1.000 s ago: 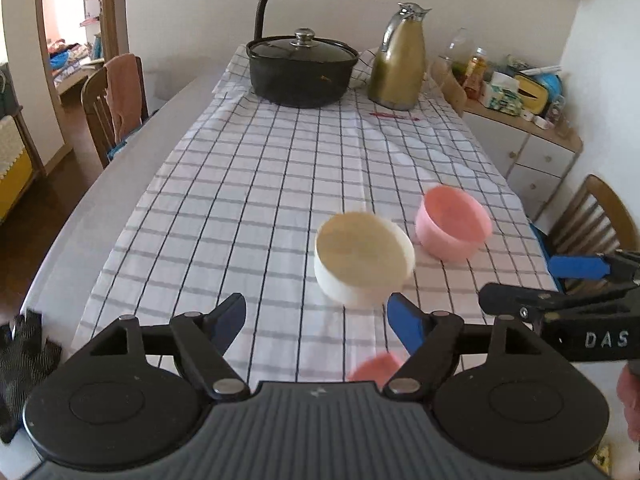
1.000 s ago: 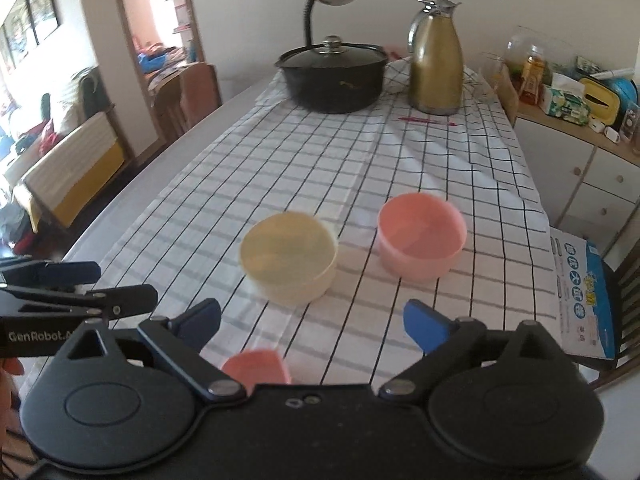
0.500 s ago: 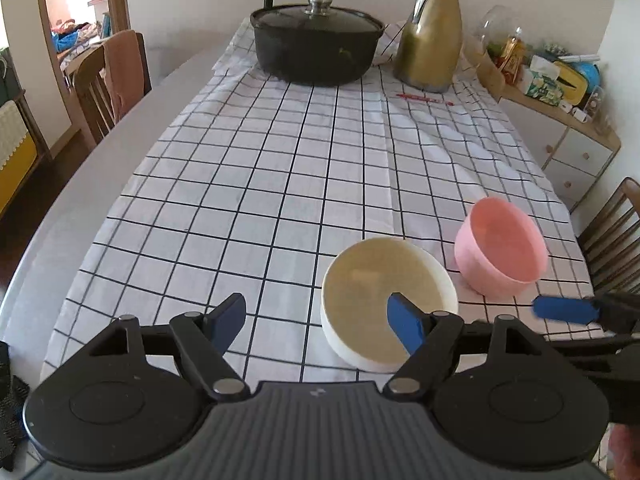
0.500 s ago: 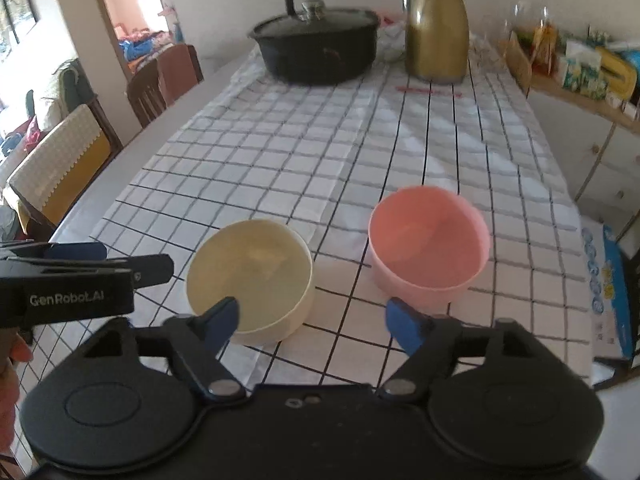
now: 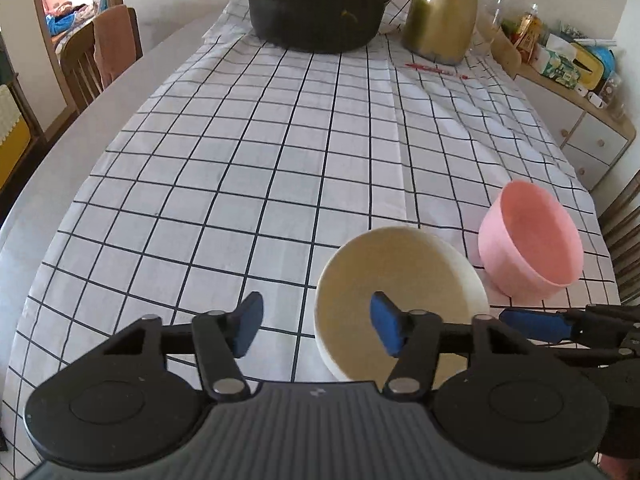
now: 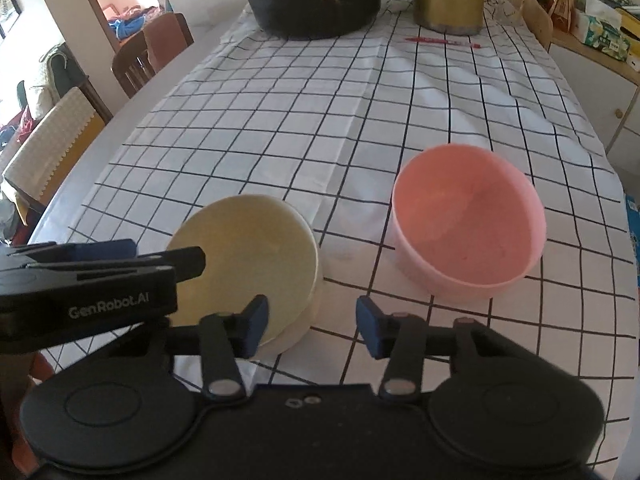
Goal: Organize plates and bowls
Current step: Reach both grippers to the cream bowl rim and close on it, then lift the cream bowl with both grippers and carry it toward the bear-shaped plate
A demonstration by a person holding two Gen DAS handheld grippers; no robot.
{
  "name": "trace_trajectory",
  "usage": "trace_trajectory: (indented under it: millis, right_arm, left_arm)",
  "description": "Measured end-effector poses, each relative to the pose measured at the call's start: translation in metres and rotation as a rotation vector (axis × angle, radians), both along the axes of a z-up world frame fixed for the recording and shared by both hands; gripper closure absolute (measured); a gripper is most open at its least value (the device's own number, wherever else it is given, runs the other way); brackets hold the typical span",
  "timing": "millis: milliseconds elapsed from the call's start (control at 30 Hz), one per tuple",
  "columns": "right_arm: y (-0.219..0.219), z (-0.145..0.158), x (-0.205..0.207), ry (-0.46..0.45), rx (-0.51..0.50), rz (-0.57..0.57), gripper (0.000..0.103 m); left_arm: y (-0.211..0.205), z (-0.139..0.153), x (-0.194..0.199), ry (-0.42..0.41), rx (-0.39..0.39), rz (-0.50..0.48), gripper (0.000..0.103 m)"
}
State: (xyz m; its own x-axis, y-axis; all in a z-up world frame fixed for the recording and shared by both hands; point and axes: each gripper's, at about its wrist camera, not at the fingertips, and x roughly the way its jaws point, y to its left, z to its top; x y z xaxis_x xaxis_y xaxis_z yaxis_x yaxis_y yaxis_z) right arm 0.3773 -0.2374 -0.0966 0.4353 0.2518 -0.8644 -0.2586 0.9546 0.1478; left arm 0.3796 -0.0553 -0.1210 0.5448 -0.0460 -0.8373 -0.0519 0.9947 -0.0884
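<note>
On the checked-cloth bench (image 5: pixel 280 168), your left tool (image 5: pixel 316 326) and right tool (image 6: pixel 312 322) are hovering spread near the round cream plastic bowl (image 5: pixel 400 280) and pink plastic bowl (image 6: pixel 468 232).

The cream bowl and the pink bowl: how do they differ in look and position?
The cream bowl is pale and lies nearer the left gripper; the pink bowl is pink and looks deeper, standing ahead of the right gripper. Both are empty, upright, on the checked cloth.

Checked tablecloth (image 5: pixel 280 168) — wooden chair (image 5: pixel 86 60) beyond.
</note>
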Motion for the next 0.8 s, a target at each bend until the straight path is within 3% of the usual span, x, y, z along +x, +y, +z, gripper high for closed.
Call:
trace_trajectory:
  millis: [33,333,800]
  right_arm:
    - [-0.001,-0.001,0.001,0.004,0.007,-0.005,0.062]
    - [0.001,-0.002,0.006,0.032,0.03,-0.019,0.087]
    - [0.002,0.006,-0.004,0.012,-0.019,-0.018,0.093]
  left_arm:
    - [-0.001,-0.002,0.001,0.004,0.0,-0.006,0.061]
    - [-0.009,-0.006,0.004,0.025,0.024,-0.048,0.085]
    - [-0.017,0.004,-0.01,0.017,0.028,-0.095,0.088]
